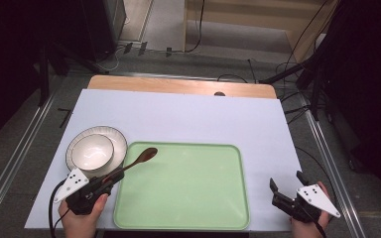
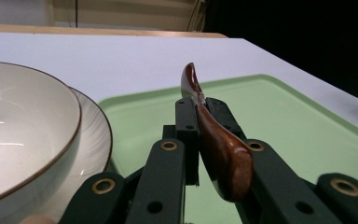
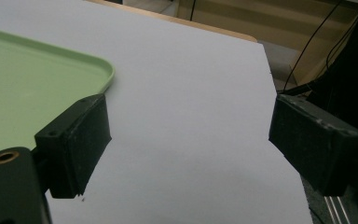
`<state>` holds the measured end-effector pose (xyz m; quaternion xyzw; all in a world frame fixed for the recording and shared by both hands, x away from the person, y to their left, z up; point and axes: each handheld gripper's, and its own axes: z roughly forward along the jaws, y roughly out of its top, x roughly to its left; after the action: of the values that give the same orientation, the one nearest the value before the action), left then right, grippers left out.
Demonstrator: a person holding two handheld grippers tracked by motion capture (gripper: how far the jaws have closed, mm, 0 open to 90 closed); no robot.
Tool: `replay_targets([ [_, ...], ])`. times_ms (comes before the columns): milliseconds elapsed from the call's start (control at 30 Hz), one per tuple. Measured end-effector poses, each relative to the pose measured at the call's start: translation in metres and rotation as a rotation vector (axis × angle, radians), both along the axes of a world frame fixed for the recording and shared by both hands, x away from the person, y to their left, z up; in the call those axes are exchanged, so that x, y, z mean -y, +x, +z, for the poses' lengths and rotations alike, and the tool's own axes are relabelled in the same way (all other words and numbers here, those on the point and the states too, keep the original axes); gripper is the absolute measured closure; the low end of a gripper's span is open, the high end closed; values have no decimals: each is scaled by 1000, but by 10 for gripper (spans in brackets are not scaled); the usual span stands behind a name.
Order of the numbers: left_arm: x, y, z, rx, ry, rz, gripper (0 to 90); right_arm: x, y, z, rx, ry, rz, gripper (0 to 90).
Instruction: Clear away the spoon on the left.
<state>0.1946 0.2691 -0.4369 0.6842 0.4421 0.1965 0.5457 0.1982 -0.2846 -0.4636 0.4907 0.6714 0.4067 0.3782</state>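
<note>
Gripping a glossy reddish-brown wooden spoon (image 1: 135, 162) by its handle, the left gripper (image 1: 110, 182) has its jaws clamped tight on it, and the oval bowl end pokes out over the near-left corner of the pale green tray (image 1: 193, 198). Up close the spoon (image 2: 214, 140) looks polished and curvy, dark with a shiny highlight, sitting right beside the white bowl (image 1: 92, 151) on its plate (image 1: 120, 141). Over on the white worktop (image 1: 188, 116), the right gripper (image 1: 287, 184) just sits with its jaws wide apart, nothing in them.
</note>
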Motion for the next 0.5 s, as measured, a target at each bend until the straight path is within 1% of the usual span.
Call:
replay_targets([
  [33, 0, 1, -3, -8, -14, 6, 850, 0, 0, 0, -2, 1, -2, 133],
  [67, 0, 1, -3, -8, -14, 6, 850, 0, 0, 0, -2, 1, -2, 133],
  [100, -1, 2, -6, -18, -36, 6, 850, 0, 0, 0, -3, 3, -2, 133],
  [167, 0, 4, -12, -45, -48, 6, 850, 0, 0, 0, -2, 2, -1, 133],
  [200, 1, 4, -14, -49, -47, 2, 850, 1, 0, 0, -1, 1, -2, 133],
  [233, 6, 6, -18, -60, -30, -6, 850, 1, 0, 0, -1, 0, -2, 133],
  [267, 6, 6, -18, -60, -30, -6, 850, 1, 0, 0, -1, 0, -2, 133],
  [300, 10, 7, -21, -67, 0, -13, 850, 0, 0, 0, -2, 1, 0, 133],
  [333, 10, 7, -21, -67, 0, -13, 850, 0, -1, 1, -2, 2, 1, 133],
  [433, 16, 8, -25, -85, 27, -19, 849, 0, -1, 1, -3, 4, -3, 134],
  [467, 19, 7, -26, -83, 47, -10, 848, 1, 0, 0, -1, 0, -4, 133],
  [500, 19, 7, -26, -83, 47, -10, 847, 1, 0, 0, -3, 1, -6, 134],
])
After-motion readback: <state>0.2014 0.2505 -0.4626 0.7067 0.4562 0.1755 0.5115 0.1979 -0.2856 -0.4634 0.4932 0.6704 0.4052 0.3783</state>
